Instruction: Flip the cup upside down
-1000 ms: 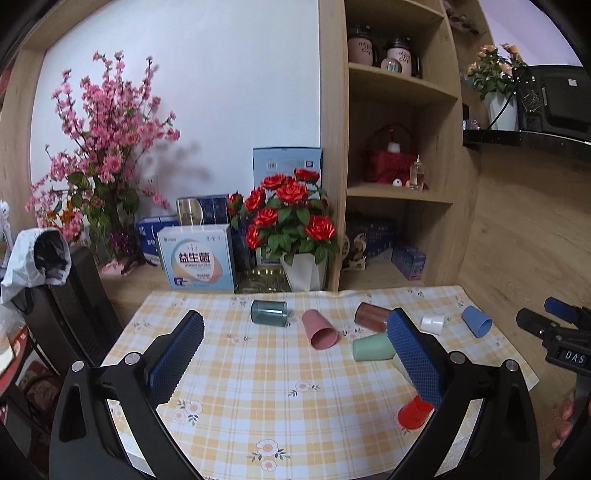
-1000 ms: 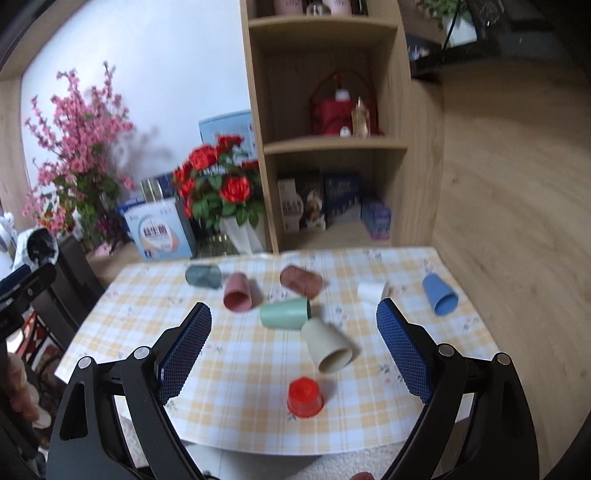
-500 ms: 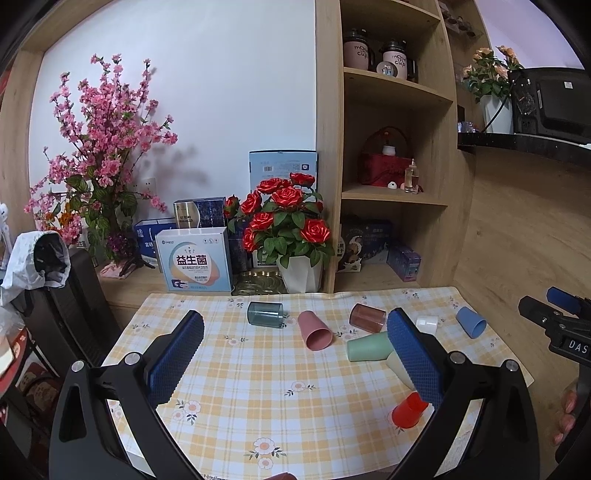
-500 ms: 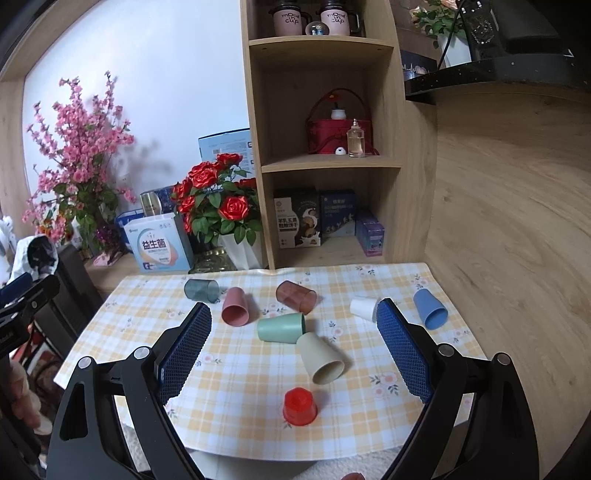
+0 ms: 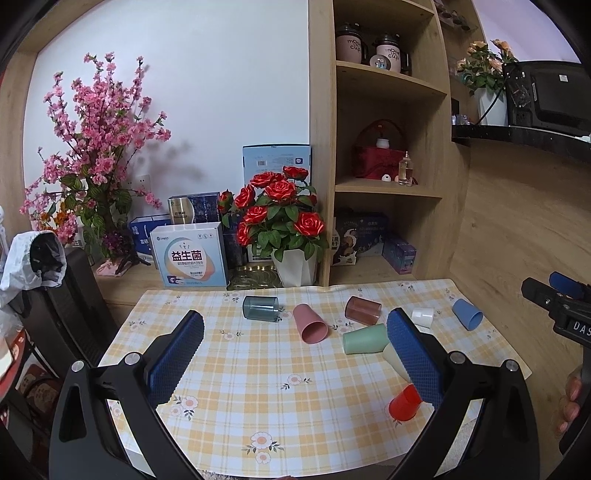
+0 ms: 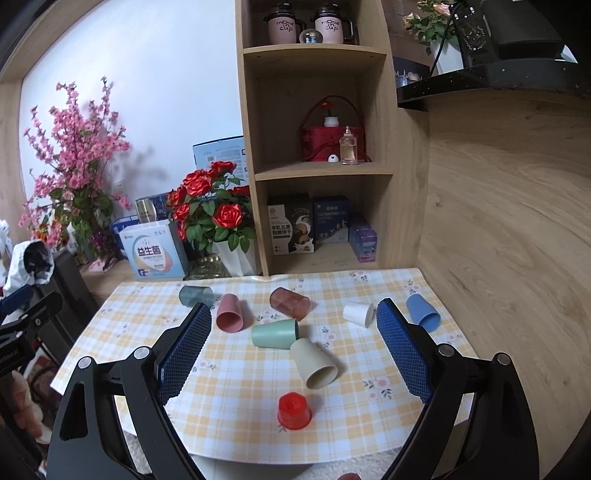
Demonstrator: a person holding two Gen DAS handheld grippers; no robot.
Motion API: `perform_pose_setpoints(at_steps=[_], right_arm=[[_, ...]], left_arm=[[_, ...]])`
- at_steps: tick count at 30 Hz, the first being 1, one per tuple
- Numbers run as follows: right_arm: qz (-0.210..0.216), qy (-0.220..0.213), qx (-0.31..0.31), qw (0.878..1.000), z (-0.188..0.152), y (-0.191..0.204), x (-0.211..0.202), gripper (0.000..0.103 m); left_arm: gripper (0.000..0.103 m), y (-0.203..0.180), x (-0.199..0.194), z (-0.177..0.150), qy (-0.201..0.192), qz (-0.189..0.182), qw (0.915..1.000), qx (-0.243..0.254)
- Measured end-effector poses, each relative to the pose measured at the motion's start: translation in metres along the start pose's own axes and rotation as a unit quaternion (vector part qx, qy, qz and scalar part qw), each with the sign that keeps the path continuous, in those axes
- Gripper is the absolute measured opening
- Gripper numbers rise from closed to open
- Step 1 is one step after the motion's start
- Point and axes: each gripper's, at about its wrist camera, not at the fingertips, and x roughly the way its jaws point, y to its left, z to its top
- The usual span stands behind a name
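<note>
Both views looked over a table (image 6: 236, 435) covered with a yellow checked cloth, with eight cups spread across it.

The left gripper (image 5: 295, 343) was held above the near edge with its blue pads spread wide and nothing between them. The right gripper (image 6: 293, 347) was likewise spread wide and empty above the near edge.

From left to right in the right wrist view, a grey-blue cup (image 6: 195, 296) lay on its side at the 11 o'clock part of the cloth. Just beside it lay a pink cup (image 6: 229, 317), mouth toward the camera. A brown cup (image 6: 289, 303) lay on its side at 12 o'clock. A green cup (image 6: 275, 334) lay on its side near the centre, close to or touching a beige cup (image 6: 314, 363) that also lay on its side, mouth toward the near edge. A red cup (image 6: 294, 406) stood upside down at 6 o'clock, well apart from the rest. A white cup (image 6: 357, 314) and a blue cup (image 6: 423, 312) lay on their sides at 2 o'clock.

The right wrist view showed the whole beige cup and the closed base of the red cup. In the left wrist view the right pad covered most of the beige cup (image 5: 395, 363) and part of the red cup (image 5: 404, 402), but that view showed the right gripper's body at 3 o'clock with the person's fingers (image 5: 569, 402) below it.

Behind the table stood a pot of red roses (image 6: 214, 210), a pink blossom branch (image 5: 92, 147) and a wooden shelf (image 6: 314, 51) holding two mugs (image 6: 282, 26).
</note>
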Motion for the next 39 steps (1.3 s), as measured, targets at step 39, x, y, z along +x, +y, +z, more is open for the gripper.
perform_pose_setpoints(at_steps=[39], right_arm=[[-0.005,0.005,0.002,1.000,-0.0049,0.0003,0.0020,0.088]], left_arm=[[0.097,-0.0054,0.0021,-0.0057,0.011,-0.011,0.9999,0.001]])
